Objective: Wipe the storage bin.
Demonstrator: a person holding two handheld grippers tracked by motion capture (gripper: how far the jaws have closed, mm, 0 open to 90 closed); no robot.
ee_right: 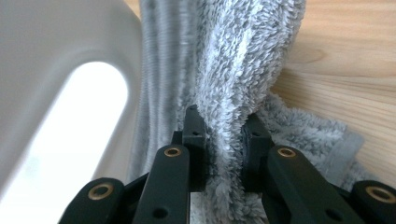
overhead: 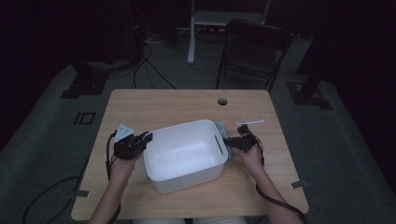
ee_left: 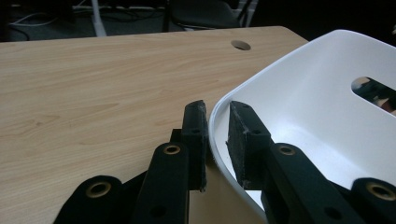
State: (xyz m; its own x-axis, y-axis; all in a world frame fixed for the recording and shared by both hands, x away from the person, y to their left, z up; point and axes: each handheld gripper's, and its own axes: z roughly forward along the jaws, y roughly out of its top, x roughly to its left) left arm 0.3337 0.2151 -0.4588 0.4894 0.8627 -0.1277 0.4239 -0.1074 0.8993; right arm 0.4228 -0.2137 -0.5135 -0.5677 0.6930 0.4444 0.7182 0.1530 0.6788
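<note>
A white plastic tub (overhead: 187,179) stands in the middle of the wooden table (overhead: 154,105). At its left end my left gripper (overhead: 144,138) straddles the rim, one jaw outside and one inside. In the left gripper view the pads (ee_left: 198,135) press on the tub's wall (ee_left: 303,93), so the left gripper (ee_left: 217,109) is shut on it. A grey fluffy towel (overhead: 223,128) lies against the tub's right end. My right gripper (overhead: 229,141) is shut on an upright fold of that towel (ee_right: 243,60), right gripper (ee_right: 223,123) close beside the tub's handle slot (ee_right: 70,140).
A thin white strip (overhead: 251,122) lies on the table to the right of the towel. A round cable hole (overhead: 222,101) is near the far edge. A dark folding chair (overhead: 254,46) stands behind the table.
</note>
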